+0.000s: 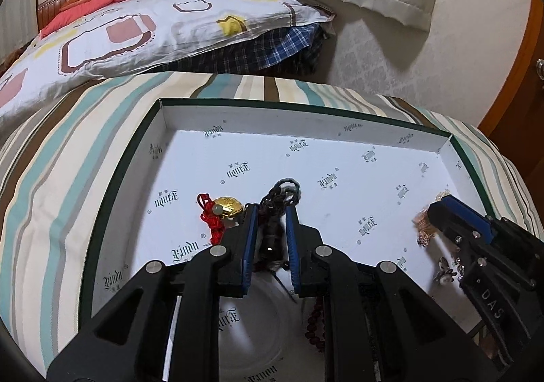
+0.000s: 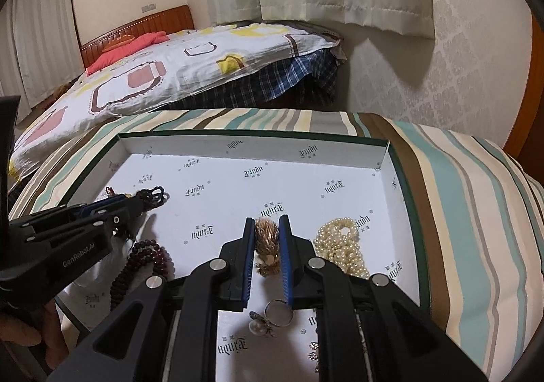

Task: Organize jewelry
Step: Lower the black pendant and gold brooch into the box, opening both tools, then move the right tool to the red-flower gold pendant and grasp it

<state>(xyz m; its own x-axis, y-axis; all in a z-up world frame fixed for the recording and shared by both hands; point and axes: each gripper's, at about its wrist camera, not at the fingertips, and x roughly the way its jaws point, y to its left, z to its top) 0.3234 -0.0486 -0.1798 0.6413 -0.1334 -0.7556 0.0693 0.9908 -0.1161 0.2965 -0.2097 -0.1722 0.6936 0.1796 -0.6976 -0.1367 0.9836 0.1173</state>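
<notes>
My left tongs (image 1: 270,222) grasp a dark braided cord ornament (image 1: 278,201); my right tongs (image 2: 267,235) clamp a gold tassel brooch (image 2: 267,239), both inside the shallow white cardboard box lid (image 2: 210,144).

The left gripper (image 1: 270,223) pinched a dark braided cord bracelet (image 1: 277,201) between its blue-padded fingers (image 1: 251,232) over a shallow white cardboard box lid (image 1: 340,157) printed with black logos. Just left lay a gold charm on a red knotted cord (image 1: 222,212). The right gripper (image 1: 442,212) reached in at the right edge, touching a rose-gold tassel piece (image 1: 421,222). The lid rested on a striped cloth (image 1: 68,161).
</notes>
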